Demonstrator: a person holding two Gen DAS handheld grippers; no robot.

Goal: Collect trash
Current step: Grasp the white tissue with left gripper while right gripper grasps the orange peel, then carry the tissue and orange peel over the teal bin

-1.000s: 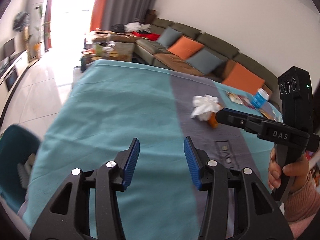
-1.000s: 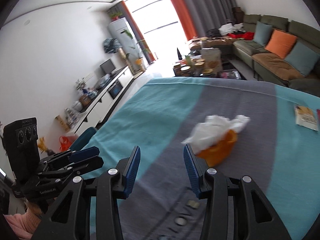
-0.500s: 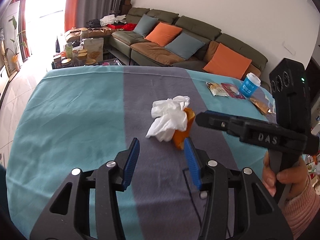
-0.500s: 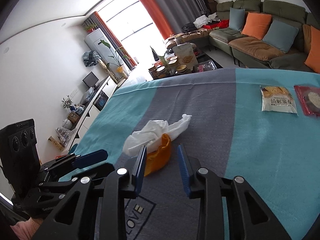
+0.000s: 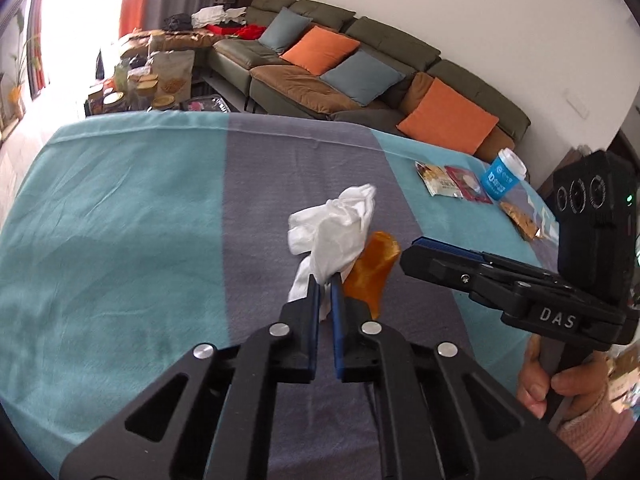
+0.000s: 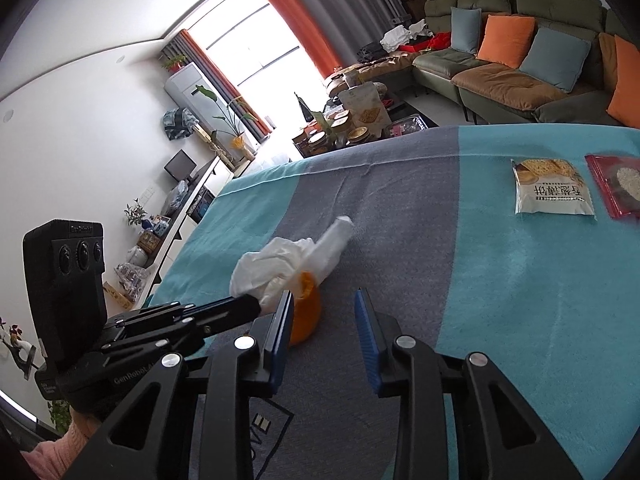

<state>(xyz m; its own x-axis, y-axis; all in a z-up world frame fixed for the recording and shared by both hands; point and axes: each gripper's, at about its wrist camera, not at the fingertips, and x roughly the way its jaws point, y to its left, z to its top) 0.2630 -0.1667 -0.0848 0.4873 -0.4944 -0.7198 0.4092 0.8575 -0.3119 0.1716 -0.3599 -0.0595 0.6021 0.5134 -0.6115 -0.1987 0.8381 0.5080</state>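
A crumpled white tissue [image 5: 336, 232] lies against an orange peel-like scrap [image 5: 372, 276] on the grey stripe of the tablecloth [image 5: 120, 240]. My left gripper [image 5: 325, 280] is shut on the near lower edge of the tissue, which bulges above its fingertips. In the right wrist view, the left gripper [image 6: 256, 306] pinches the tissue [image 6: 276, 264] from the left. My right gripper [image 6: 324, 314] stands open low over the cloth. The orange scrap [image 6: 306, 314] sits just inside its left finger, and nothing is pressed between the pads. In the left wrist view, the right gripper [image 5: 414, 254] comes in from the right beside the scrap.
A white snack packet [image 6: 552, 192] and a red packet [image 6: 616, 184] lie at the far right of the cloth, near a blue paper cup [image 5: 502, 176] and a torn wrapper [image 5: 520, 220]. Beyond the table are a sofa [image 5: 360, 72] and a low table with jars [image 6: 352, 128].
My left gripper moved forward to the tissue and shut on its edge. My right gripper narrowed and came down closer beside the orange scrap.
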